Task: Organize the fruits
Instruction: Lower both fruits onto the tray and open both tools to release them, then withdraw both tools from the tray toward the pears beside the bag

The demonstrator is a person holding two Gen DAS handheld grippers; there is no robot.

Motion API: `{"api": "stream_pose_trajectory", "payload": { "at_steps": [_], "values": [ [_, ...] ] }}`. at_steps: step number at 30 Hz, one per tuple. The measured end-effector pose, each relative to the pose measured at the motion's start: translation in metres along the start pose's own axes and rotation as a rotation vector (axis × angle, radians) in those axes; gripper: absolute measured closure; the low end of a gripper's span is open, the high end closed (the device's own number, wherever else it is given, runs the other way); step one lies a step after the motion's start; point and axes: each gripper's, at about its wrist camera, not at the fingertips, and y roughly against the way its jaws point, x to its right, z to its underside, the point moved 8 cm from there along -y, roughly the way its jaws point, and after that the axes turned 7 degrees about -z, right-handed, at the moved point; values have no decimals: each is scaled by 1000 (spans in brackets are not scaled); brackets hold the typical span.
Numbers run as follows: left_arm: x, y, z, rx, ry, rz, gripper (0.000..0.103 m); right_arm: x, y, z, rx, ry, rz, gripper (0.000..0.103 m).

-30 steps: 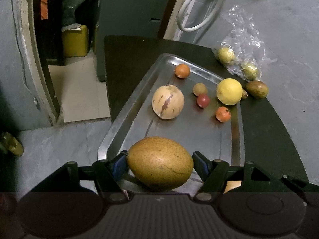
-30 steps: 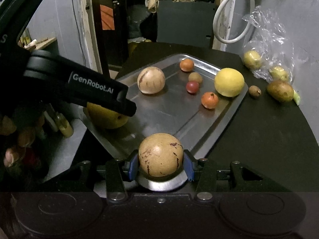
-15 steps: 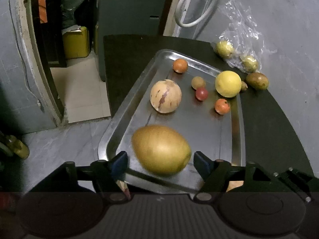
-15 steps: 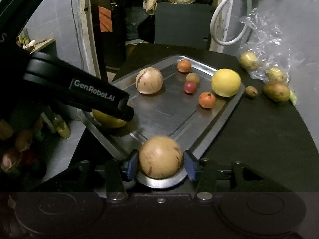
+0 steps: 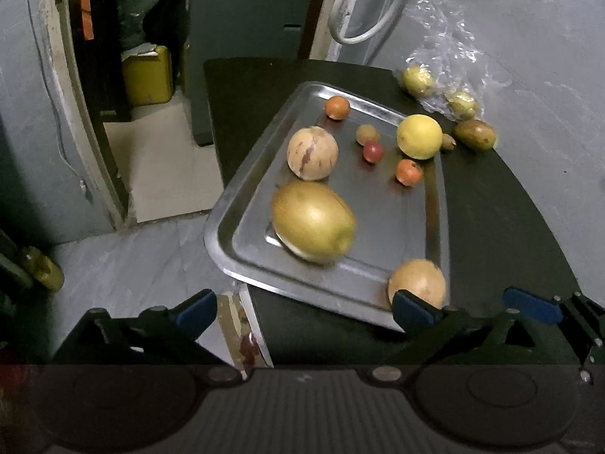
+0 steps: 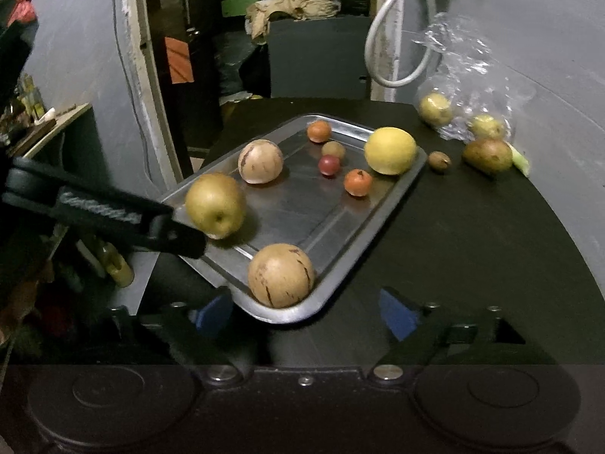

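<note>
On the left, the left gripper point(image 5: 302, 308) is spread wide with nothing between its blue pads, just short of the near rim of the steel tray point(image 5: 242, 189). Ahead of it lies the large golden-brown pear point(image 5: 313, 222), loose on the tray floor and blurred, so it may be rolling. Beyond it sits a pale, purple-streaked pepino melon point(image 5: 312, 153), resting where the flat metal keeps it from wandering.

Further right along the tray come a small orange fruit point(image 5: 337, 107) at the far rim, a tan fruit point(image 5: 367, 134), a red one point(image 5: 373, 151), an orange-red one point(image 5: 408, 171) and a big yellow citrus point(image 5: 419, 136) against the right rim; the raised lip probably serves to corral them. A second streaked melon point(image 6: 280, 275) lies in the tray's near corner, directly before the right gripper point(image 6: 306, 312), whose pads stand wide apart and hold nothing.

Off the tray on the dark tabletop point(image 6: 472, 234) are a small brown fruit point(image 6: 439, 161), a brownish pear point(image 6: 487, 156) and a clear plastic bag point(image 6: 469, 87) with yellow-green fruit inside; these look not yet sorted. The white lettering on the left tool's arm, seen from the right wrist, is too smeared to read.
</note>
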Motion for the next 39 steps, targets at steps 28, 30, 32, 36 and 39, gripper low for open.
{"api": "stream_pose_trajectory", "payload": {
  "at_steps": [28, 30, 32, 36, 39],
  "values": [
    [114, 18, 8, -18, -275, 149, 1, 126, 58, 1, -37, -191, 238, 1],
    [122, 16, 2, -8, -283, 148, 1, 133, 61, -6, -32, -179, 243, 1],
    [127, 14, -4, 2, -285, 141, 1, 138, 65, -13, -23, -169, 245, 1],
    [136, 10, -20, 33, -288, 125, 1, 151, 67, -30, -1, -147, 239, 1],
    [141, 5, -32, 51, -283, 108, 1, 161, 65, -43, 13, -133, 234, 1]
  ]
}}
